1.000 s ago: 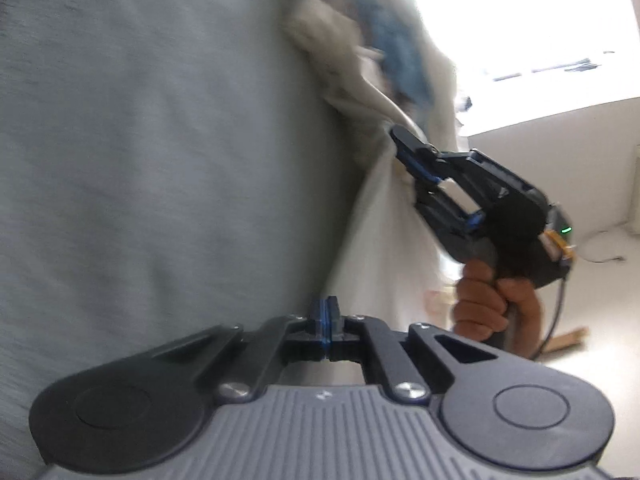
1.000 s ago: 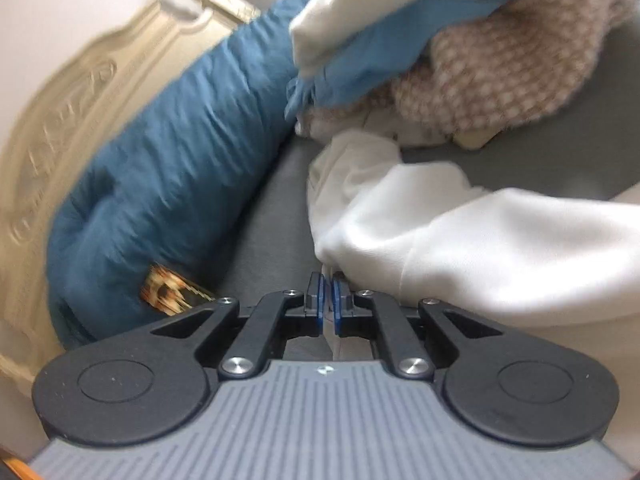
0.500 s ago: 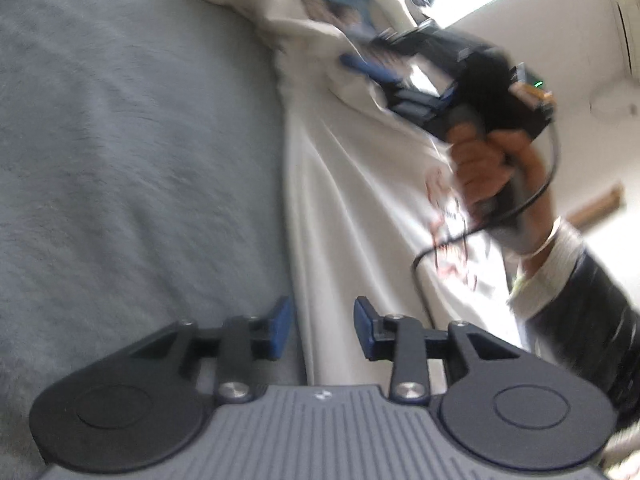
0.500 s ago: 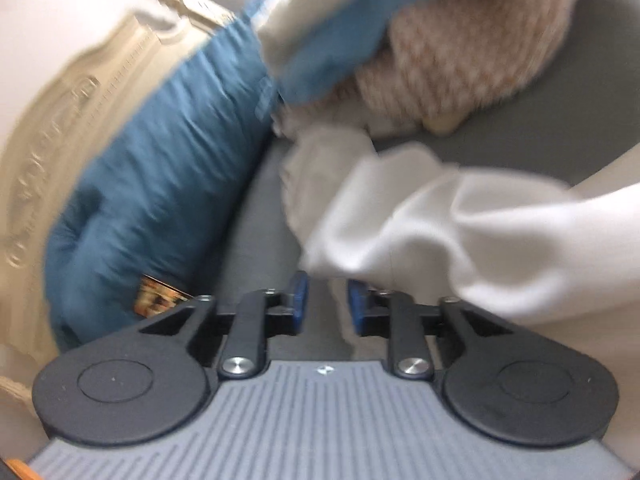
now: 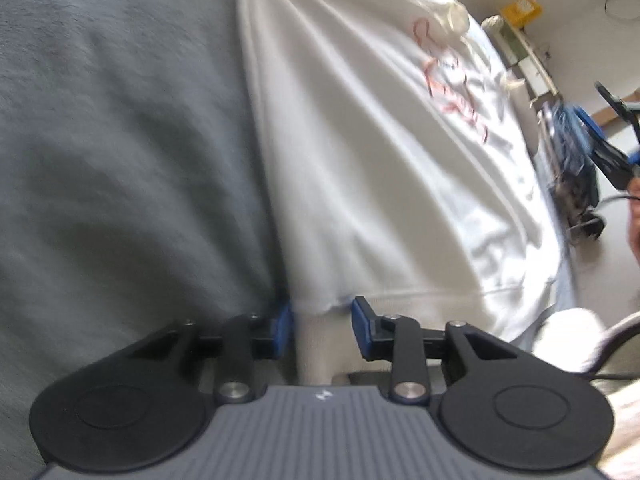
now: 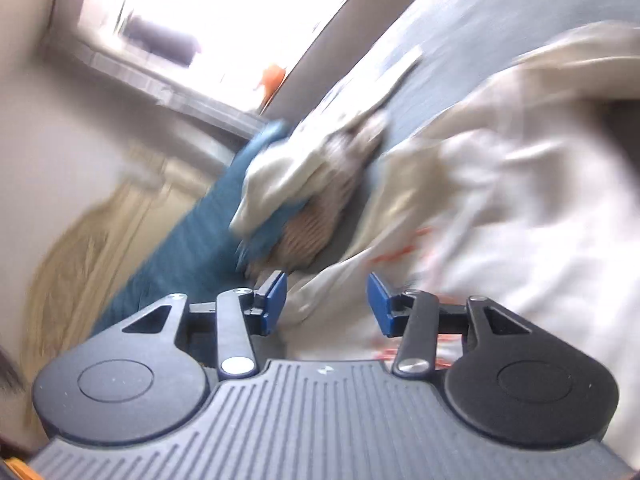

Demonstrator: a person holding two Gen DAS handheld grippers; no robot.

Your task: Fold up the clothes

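Left tongs [image 5: 322,330] just closing slightly, right tongs [image 6: 327,305] opening

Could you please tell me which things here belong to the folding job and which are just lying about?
For the job:
white shirt
left gripper
right gripper
pile of clothes

Lying about:
blue pillow
grey bedcover
headboard

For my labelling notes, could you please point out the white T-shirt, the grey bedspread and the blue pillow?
white T-shirt [image 5: 380,184]: left wrist view, plain chest fabric.
grey bedspread [image 5: 120,160]: left wrist view, bare surface.
blue pillow [image 6: 192,240]: right wrist view, its long side.
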